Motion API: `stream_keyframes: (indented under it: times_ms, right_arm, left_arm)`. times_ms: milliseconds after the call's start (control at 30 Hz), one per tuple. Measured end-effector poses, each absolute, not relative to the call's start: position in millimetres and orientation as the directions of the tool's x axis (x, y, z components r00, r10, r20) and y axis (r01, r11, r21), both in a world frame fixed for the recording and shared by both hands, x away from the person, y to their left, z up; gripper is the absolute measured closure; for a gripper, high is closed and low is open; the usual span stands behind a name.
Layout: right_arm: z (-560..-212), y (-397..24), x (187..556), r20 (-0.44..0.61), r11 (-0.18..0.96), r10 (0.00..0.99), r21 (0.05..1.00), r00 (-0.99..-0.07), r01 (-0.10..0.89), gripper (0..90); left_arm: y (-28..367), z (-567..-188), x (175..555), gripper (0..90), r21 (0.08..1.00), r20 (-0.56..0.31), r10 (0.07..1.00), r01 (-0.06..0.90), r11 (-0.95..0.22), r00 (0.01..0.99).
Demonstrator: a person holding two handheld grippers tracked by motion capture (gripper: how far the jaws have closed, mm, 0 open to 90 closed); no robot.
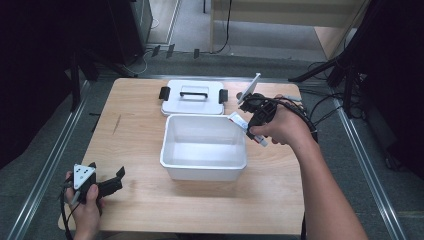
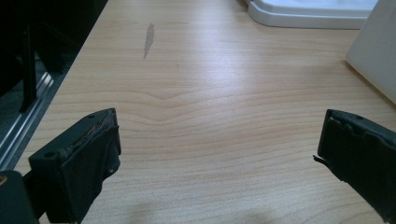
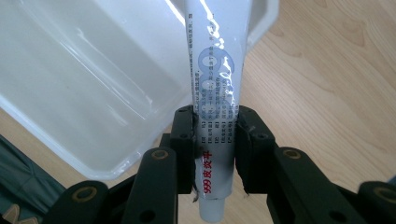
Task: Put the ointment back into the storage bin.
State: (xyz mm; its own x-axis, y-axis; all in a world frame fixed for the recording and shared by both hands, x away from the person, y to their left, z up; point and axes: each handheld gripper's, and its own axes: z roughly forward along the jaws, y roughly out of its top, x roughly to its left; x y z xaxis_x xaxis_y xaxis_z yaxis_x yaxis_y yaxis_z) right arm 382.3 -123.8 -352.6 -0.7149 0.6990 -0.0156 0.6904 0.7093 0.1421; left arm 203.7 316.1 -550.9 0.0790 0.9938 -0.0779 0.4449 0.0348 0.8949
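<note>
A white tube (image 3: 212, 79) with blue and red print is clamped between the jaws of my right gripper (image 3: 214, 140), its cap end toward the camera. In the high view the right gripper (image 1: 248, 121) holds the tube (image 1: 239, 120) over the right rim of an empty white plastic bin (image 1: 203, 167) in the table's middle. The bin's interior (image 3: 79, 70) lies below the tube's far end. My left gripper (image 1: 114, 181) rests low at the front left of the table, open, with bare wood between its jaws (image 2: 219, 149).
The bin's white lid (image 1: 193, 97), with a black handle and black side latches, lies flat behind the bin. The wooden table (image 1: 135, 150) has bare areas left and in front of the bin. Metal rails and cables run along both sides of the table.
</note>
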Motion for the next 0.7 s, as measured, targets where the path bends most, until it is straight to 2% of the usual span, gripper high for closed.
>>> stream_keyframes:
  times_ms: [200, 400, 467, 700]
  right_arm:
    - [-352, -109, 379, -0.011, 0.757, 0.644, 0.156, -0.765, 0.634, 72.2]
    - [-353, -95, 375, -0.023, 0.838, 0.527, 0.176, -0.849, 0.516, 72.2]
    - [-355, -88, 372, -0.036, 0.878, 0.455, 0.186, -0.890, 0.441, 72.2]
    - [-356, -78, 365, -0.033, 0.931, 0.319, 0.197, -0.947, 0.307, 72.2]
  left_arm:
    - [316, -551, 204, 0.2, 0.895, -0.080, 0.994, 0.444, 0.037, 0.078]
    - [316, -551, 204, 0.2, 0.895, -0.081, 0.994, 0.445, 0.038, 0.079]
    - [316, -551, 204, 0.2, 0.895, -0.081, 0.994, 0.445, 0.038, 0.079]
    - [316, -551, 204, 0.2, 0.893, -0.083, 0.993, 0.448, 0.038, 0.080]
